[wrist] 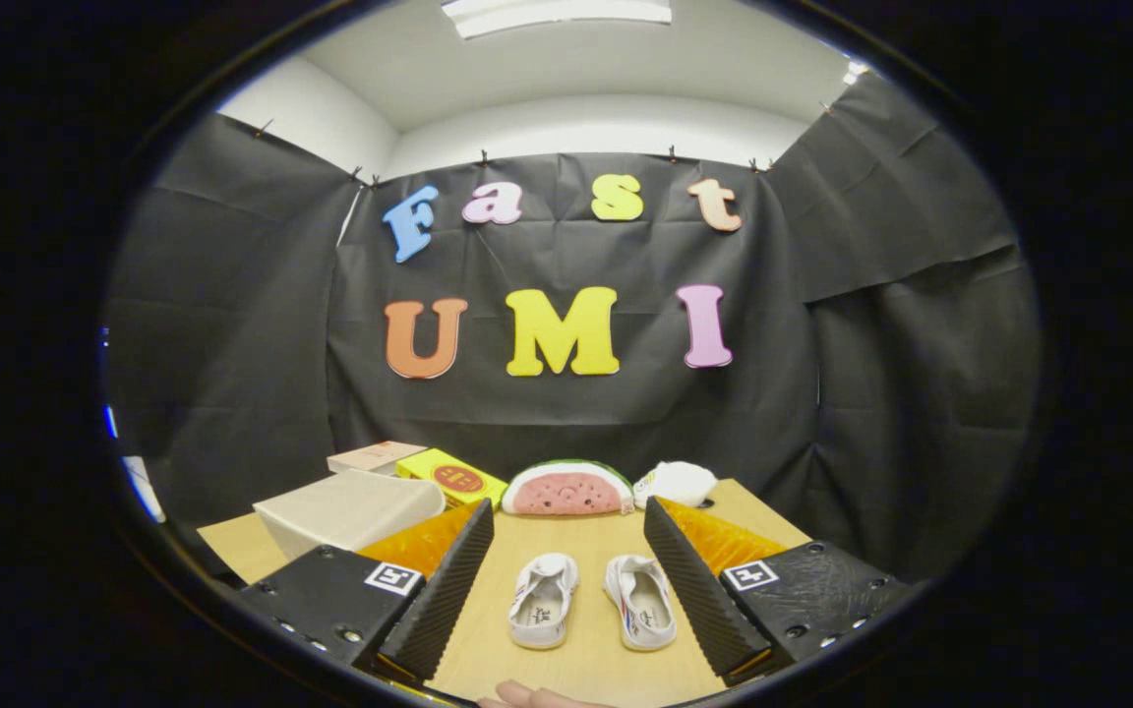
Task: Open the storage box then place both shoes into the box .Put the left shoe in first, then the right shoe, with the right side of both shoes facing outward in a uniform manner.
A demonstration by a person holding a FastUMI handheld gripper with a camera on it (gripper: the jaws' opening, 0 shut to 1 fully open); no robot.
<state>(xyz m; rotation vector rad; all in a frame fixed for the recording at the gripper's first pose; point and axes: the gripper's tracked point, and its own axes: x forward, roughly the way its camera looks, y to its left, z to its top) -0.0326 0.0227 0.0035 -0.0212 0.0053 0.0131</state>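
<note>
Tabletop (586, 536): wooden, below the tool
Tool (568, 565): fingers spread wide, gripping nothing
Shoes: left shoe (543, 600) and right shoe (640, 601) between fingers
Storage box (348, 511): beyond left finger

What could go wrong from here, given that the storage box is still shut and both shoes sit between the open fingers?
The hand-held gripper is open over the left shoe and right shoe, which lie close together, so a grasp may nudge the neighbour. The storage box looks closed; grabbing a shoe first would break the order. A fingertip lies near the gripper.
</note>
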